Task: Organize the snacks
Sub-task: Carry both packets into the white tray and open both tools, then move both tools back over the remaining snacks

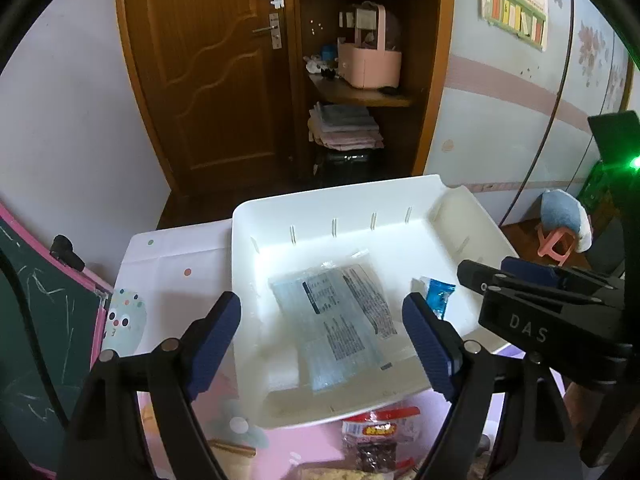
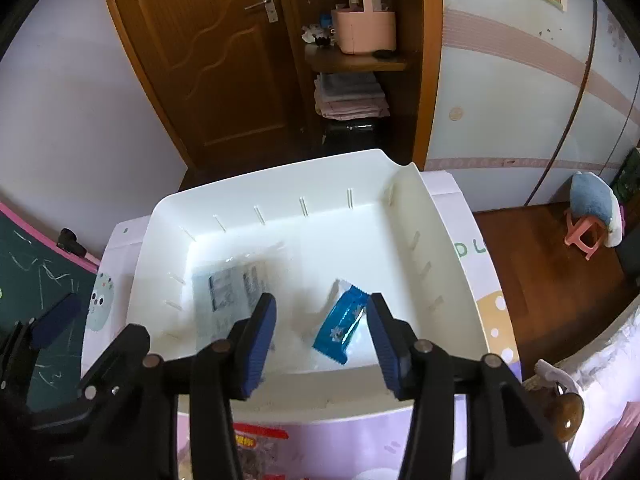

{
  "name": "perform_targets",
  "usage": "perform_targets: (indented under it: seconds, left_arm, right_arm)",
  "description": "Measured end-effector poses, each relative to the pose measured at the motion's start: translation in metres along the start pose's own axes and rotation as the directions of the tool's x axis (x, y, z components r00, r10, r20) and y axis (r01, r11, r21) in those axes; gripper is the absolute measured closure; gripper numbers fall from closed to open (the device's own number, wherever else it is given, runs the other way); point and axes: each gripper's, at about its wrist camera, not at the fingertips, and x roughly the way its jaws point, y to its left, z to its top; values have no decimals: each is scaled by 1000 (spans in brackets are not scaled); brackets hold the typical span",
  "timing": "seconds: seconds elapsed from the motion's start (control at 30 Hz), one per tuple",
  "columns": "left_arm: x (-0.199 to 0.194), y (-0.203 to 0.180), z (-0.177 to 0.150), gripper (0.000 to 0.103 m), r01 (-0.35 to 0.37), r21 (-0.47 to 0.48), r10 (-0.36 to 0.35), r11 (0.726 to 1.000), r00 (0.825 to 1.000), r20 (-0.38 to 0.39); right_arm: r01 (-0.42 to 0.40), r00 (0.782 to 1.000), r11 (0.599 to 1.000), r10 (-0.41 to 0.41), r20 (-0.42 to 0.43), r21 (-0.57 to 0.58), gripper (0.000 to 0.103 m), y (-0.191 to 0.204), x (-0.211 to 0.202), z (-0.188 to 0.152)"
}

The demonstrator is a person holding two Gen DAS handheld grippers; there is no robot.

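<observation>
Left wrist view: left tool (image 1: 322, 344) spread wide and empty, hovering over the near half of a white tray (image 1: 280, 208) on the counter (image 1: 168, 264). Flat clear packet (image 1: 340, 316) lying on the tray floor straight ahead between the two blue fingers (image 1: 212, 344), touching neither, long axis running away from the tool and leaning slightly to the right. Small blue snack bar (image 1: 439, 293) just beside the right finger, near the tray's right wall

Right wrist view: right tool (image 2: 322, 328) parted only narrowly, gripping nothing. Blue snack bar (image 2: 344, 322) resting in the tray between the pads but free of them, long axis tilted up to the right. Clear packet (image 2: 232, 292) off to the left, nearer the left hand

Both pieces apparently placed already; red-labelled snack bag (image 1: 378, 436) waiting on the counter below the tray's near rim, close under both tools, slightly nearer the left one, so likely next; reaching it calls for pulling back and down toward the near edge
</observation>
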Motion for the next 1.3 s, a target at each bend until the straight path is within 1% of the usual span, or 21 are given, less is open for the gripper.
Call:
perform_targets:
  seconds: [0.13, 0.27, 0.4, 0.53, 0.63, 0.7, 0.83, 0.97, 1.13, 1.17, 1.2, 1.23, 1.27, 1.3]
  left_arm:
    - [-20, 2, -5, 21, -11, -17, 11, 1000, 999, 47]
    - [-46, -2, -12, 22, -18, 29, 16, 999, 997, 74]
    - [-71, 0, -19, 22, -2, 29, 0, 1000, 996, 85]
    - [-103, 4, -30, 22, 40, 25, -43, 999, 992, 118]
    - [-125, 9, -38, 22, 15, 17, -17, 1000, 991, 129]
    - [-138, 14, -43, 22, 6, 3, -6, 1000, 991, 132]
    - [-165, 24, -58, 22, 23, -5, -23, 1000, 991, 134]
    - [-193, 30, -80, 22, -5, 22, 2, 1000, 989, 146]
    - [-216, 34, -112, 21, -33, 72, 21, 997, 988, 154]
    - [-218, 34, -117, 21, -33, 82, 21, 996, 988, 153]
    - [-222, 34, -125, 20, -34, 100, 19, 994, 988, 150]
    - [-224, 33, -134, 20, -32, 121, 14, 992, 989, 148]
    - [-226, 33, -145, 20, -30, 141, 9, 990, 989, 146]
    - [-227, 33, -154, 19, -29, 155, 7, 987, 990, 143]
  right_arm:
    - [-17, 1000, 1000, 17, 7, 5, 55, 2, -16, -5]
    - [-8, 1000, 1000, 8, 27, -17, 55, 7, -35, -14]
    - [0, 999, 1000, 2, 50, -28, 55, 11, -56, -23]
    - [57, 990, 997, -50, 135, -48, 55, 19, -86, -34]
    - [97, 974, 992, -78, 213, -82, 55, 26, -112, -45]
    - [107, 968, 989, -80, 236, -104, 55, 30, -127, -53]
    - [76, 965, 990, -44, 258, -117, 55, 32, -154, -74]
    - [24, 965, 992, 9, 261, -122, 55, 29, -177, -102]
    - [21, 966, 988, 19, 258, -154, 54, 25, -197, -137]
    - [19, 966, 987, 22, 258, -157, 51, 22, -201, -145]
    - [19, 965, 987, 24, 261, -157, 45, 20, -204, -152]
    - [19, 964, 987, 23, 266, -157, 42, 18, -207, -159]
    - [22, 962, 987, 22, 273, -156, 36, 15, -210, -168]
    - [23, 960, 988, 21, 278, -156, 32, 13, -212, -174]
